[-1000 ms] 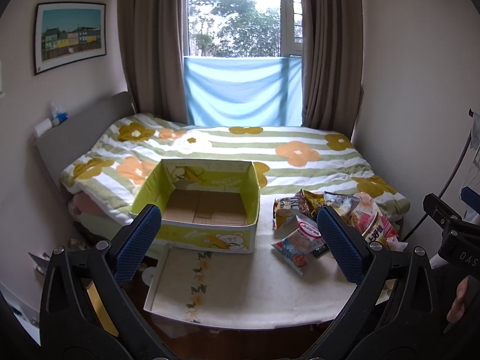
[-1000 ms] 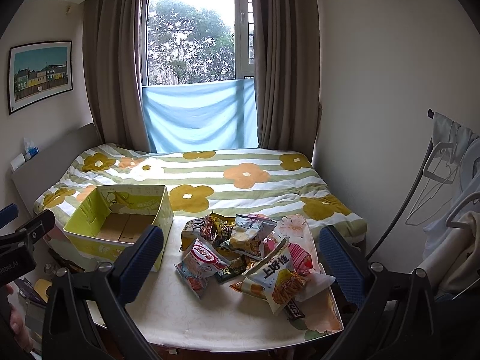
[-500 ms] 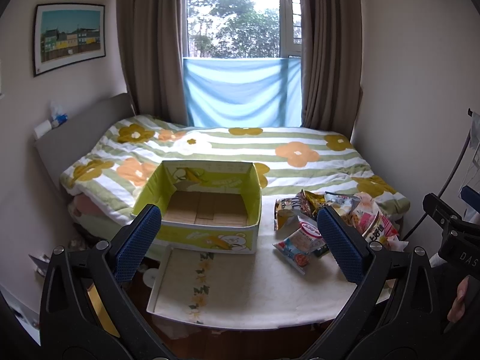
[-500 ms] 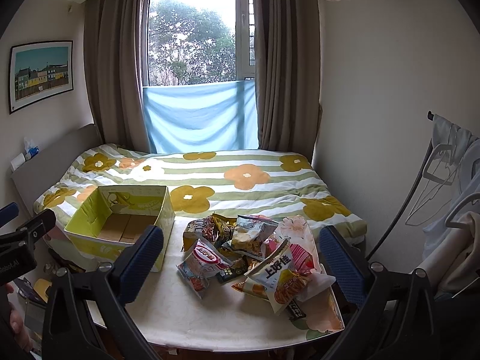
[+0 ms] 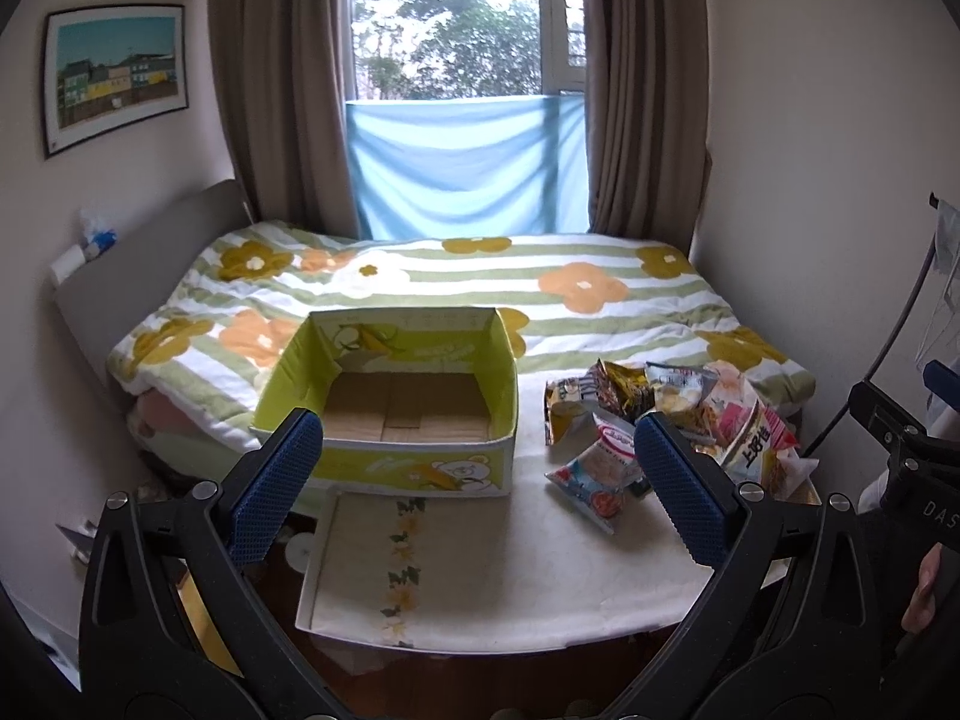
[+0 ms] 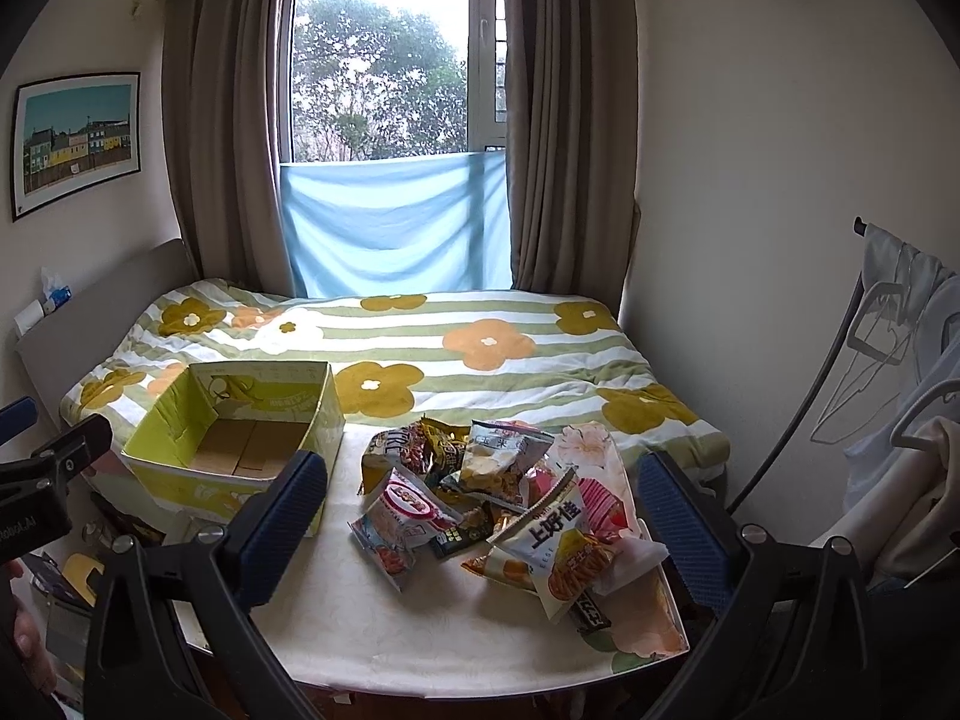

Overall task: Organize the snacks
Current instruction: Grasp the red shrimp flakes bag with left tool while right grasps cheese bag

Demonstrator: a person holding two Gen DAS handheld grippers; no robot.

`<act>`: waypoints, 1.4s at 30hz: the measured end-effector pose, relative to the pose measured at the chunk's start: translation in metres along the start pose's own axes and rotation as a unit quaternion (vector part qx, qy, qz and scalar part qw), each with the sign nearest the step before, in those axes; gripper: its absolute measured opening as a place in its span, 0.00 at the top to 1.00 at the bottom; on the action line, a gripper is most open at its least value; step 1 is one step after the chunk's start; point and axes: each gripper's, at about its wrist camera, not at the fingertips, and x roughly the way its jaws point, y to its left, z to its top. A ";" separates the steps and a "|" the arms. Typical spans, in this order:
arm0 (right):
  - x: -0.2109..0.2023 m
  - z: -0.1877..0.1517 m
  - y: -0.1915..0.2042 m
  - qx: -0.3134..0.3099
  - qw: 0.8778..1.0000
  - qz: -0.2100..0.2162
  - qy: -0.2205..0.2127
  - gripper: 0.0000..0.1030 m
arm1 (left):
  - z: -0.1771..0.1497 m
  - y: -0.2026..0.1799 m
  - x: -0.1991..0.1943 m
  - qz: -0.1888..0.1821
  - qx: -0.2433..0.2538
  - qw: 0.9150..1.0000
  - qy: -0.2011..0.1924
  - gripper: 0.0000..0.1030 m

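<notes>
The bed (image 5: 456,288) fills the far room. On the tabletop (image 6: 456,618) before you, the yellow box (image 5: 396,402) sits empty at ten o'clock, the snack pile (image 6: 492,498) heaped at two o'clock, well apart from it. Nothing has shifted over the past second: your left hand-held gripper (image 5: 474,480) and right hand-held gripper (image 6: 480,516) stay spread wide, holding nothing. Sorting, by all appearances, has yet to begin.

Lower packets in the snack pile (image 6: 480,516) lie hidden under others.
</notes>
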 end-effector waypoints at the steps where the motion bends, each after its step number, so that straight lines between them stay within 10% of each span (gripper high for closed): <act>1: 0.002 -0.004 0.000 -0.001 1.000 -0.005 0.003 0.00 | -0.004 0.001 0.006 -0.005 0.003 1.000 0.005 0.00; 21: 0.130 -0.076 -0.062 -0.054 0.992 0.028 0.113 0.00 | -0.074 -0.087 0.176 -0.101 0.089 0.981 0.138 0.00; 42: 0.234 -0.113 -0.084 -0.148 0.960 0.126 0.199 0.00 | -0.106 -0.156 0.324 -0.096 0.184 0.948 0.239 0.08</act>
